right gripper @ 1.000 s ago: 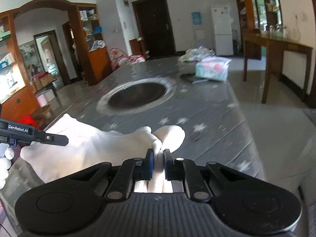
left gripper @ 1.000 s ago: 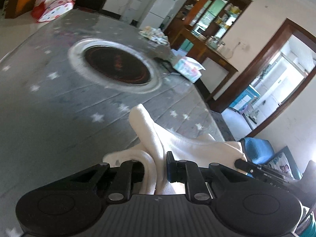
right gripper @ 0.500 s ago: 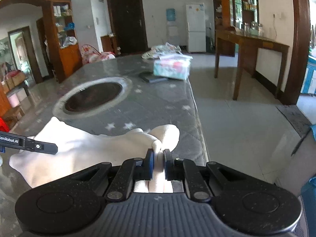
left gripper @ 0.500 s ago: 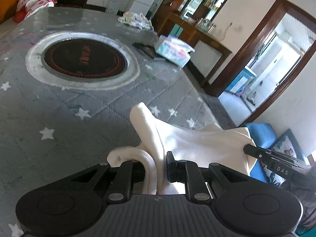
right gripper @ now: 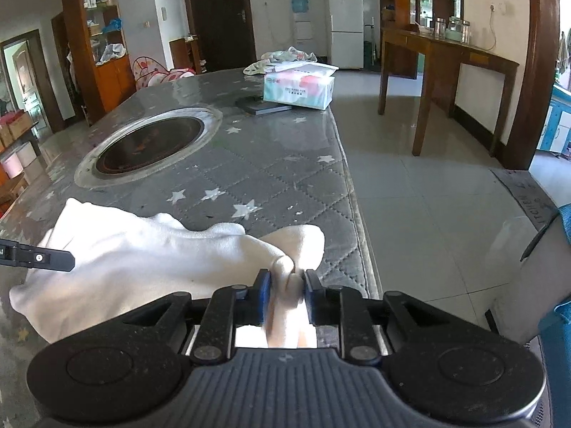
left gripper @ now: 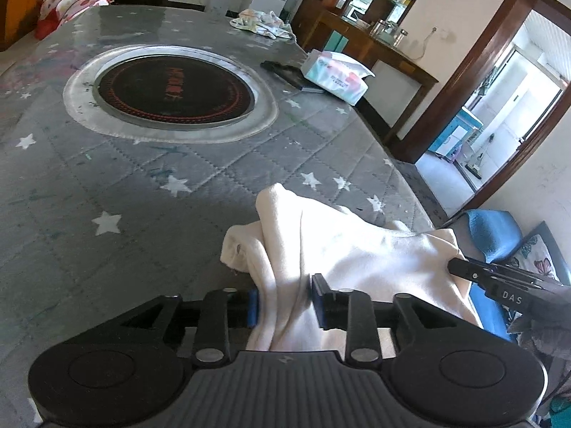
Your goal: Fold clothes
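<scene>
Cream garment is lying slackly between both just-opening grippers, left gripper and right gripper, stretching lower-centre to lower-right, neither pinching.

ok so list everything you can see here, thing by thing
cream garment: one, off-white, bunched at the near edge of the table, between both grippers' jaws
table: one, grey quilted cover with white stars
round cooktop: one, black with a silver ring, set in the table's middle
tissue pack: one, white, pink and teal, far right of the table
dark flat object: one, black, beside the tissue pack
patterned cloth: one heap, pale print, far end of the table
fridge: one, white, back wall
wooden side table: one, brown, right wall
left gripper: black, blue pads, jaws just been opening, garment between them
right gripper: black, blue pads, jaws just been opening, garment between them
</scene>
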Demonstrator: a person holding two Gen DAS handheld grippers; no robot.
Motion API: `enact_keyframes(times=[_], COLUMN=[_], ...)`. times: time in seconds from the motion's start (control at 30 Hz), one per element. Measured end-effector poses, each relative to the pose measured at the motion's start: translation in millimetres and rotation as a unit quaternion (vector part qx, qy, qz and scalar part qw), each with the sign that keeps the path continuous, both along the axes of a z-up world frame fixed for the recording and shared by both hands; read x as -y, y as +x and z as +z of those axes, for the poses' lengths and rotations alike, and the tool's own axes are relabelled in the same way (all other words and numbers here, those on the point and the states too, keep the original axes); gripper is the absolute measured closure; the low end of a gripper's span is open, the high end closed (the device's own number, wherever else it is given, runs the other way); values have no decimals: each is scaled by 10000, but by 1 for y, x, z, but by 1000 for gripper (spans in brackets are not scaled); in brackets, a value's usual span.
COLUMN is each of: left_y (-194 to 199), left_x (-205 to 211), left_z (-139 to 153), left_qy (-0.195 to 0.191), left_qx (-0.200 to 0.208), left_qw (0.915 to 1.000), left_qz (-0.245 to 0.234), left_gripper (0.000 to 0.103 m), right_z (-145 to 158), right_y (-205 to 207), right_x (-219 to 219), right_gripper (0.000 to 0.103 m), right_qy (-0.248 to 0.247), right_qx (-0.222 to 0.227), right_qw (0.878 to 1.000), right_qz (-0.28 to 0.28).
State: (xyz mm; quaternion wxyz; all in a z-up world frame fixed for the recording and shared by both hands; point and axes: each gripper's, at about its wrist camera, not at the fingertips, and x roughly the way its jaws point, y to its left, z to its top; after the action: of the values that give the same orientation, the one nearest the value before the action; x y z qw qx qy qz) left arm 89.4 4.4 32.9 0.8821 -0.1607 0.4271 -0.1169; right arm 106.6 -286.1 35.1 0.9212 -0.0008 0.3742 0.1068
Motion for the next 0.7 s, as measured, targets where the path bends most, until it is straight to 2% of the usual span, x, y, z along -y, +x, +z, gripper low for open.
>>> enact_keyframes(times=[0.07, 0.1, 0.5, 0.63, 0.7], left_y=[-4, -6, -46, -60, -66], left_x=[-3, -4, -21, -28, -31], left_z=[1, 3, 17, 19, 19], left_qy=[-12, -19, -63, -51, -53], left_qx=[22, 33, 205, 222, 228], left_qw=[10000, 10000, 9997, 9995, 9995], left_qz=[31, 49, 141, 199, 231], left_gripper=[63, 61, 49, 48, 47], right_z=[2, 3, 15, 15, 15], right_y=[-3, -5, -36, -48, -54], right_x=[1, 2, 5, 3, 2], right_gripper=[79, 71, 25, 19, 13], right_qy=[-18, -28, -31, -6, -16], right_qx=[4, 5, 94, 80, 64], right_qw=[10000, 10000, 9998, 9998, 9998], right_qz=[-27, -45, -189, -177, -189])
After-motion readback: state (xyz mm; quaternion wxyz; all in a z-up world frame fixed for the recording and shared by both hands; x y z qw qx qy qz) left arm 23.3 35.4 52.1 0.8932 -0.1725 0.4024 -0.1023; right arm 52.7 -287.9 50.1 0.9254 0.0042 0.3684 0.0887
